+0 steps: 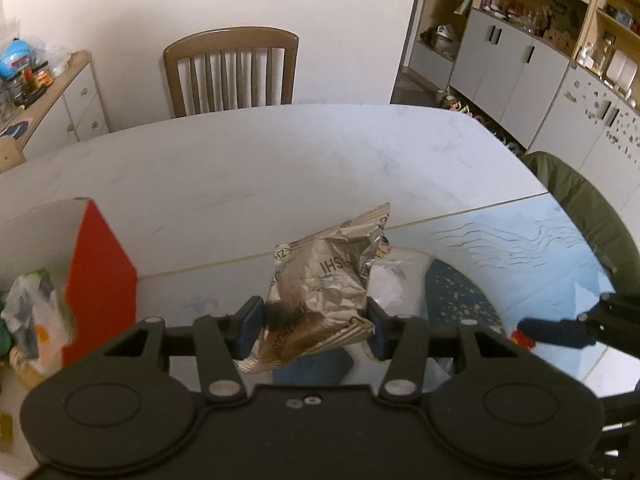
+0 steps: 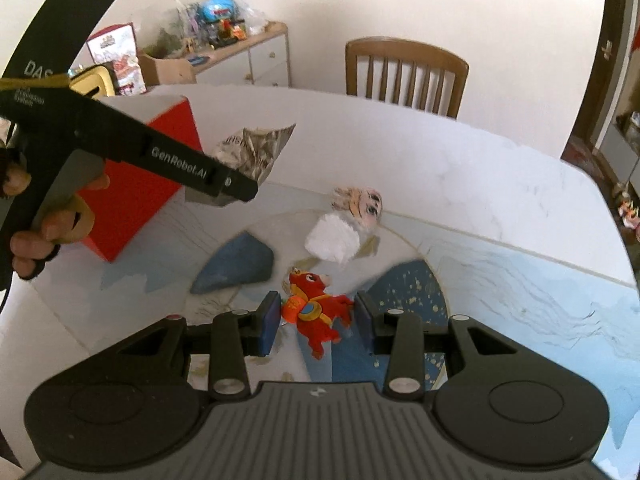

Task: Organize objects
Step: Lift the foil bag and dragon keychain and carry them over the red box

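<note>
Left gripper (image 1: pixel 314 326) is clamped on a crinkled silver foil snack packet (image 1: pixel 326 280) — both blue pads press its lower end, jaws partly closed, packet lifted clear of the table (image 1: pixel 248 160). In the right wrist view the same packet (image 2: pixel 256 150) sticks out past the left gripper's black body, in front of the red box (image 2: pixel 132 200). A hand (image 2: pixel 48 224) grips that tool's handle.

Right gripper (image 2: pixel 316 316) has a small red plush toy (image 2: pixel 316 312) between its pads, jaws partly closed. The left pad touches the toy's orange side; contact at the right pad is harder to read, but the toy looks pinched and off the surface.

Still on the table mat (image 2: pixel 520 280):
- a doll with a pale printed face and white fluffy body (image 2: pixel 344 228), lying just beyond the red toy
- a blue wedge-shaped piece (image 2: pixel 236 266), left of the toy, near the red box

The red box stands upright at the table's left — in the left wrist view (image 1: pixel 100 276) with bagged items (image 1: pixel 32 312) just beside it. A wooden chair (image 1: pixel 232 68) is at the far edge.
</note>
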Tool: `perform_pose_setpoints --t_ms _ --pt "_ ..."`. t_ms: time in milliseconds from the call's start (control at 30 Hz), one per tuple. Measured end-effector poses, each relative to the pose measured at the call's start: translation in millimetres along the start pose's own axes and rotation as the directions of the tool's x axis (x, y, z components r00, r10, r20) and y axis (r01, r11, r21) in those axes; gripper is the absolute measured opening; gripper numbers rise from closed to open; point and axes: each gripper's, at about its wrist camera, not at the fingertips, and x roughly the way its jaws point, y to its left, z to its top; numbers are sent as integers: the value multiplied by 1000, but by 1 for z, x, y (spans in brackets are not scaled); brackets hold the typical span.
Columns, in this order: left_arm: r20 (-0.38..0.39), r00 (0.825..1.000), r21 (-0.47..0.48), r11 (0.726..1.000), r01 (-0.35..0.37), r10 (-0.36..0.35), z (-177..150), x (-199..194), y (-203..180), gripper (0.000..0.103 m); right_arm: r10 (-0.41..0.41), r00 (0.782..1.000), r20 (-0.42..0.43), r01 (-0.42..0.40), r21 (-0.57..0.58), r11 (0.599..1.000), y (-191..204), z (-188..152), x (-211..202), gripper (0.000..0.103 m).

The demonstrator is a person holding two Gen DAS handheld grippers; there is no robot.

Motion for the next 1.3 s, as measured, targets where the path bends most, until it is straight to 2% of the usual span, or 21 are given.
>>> perform_pose_setpoints --t_ms 300,600,933,1300 --pt "-9 1000 -50 999 13 -13 -3 -47 22 51 29 997 70 -25 -59 998 26 29 -36 39" --pt "9 1000 -118 993 16 -15 -12 -89 69 51 82 989 122 -63 -149 987 81 60 -55 39" --pt "47 998 -161 986 -38 46 -17 -130 143 51 124 981 149 -91 -210 973 147 92 -48 39" --pt "39 993 -199 975 -101 111 -21 -136 222 51 145 979 147 -110 -222 969 206 123 -22 39"
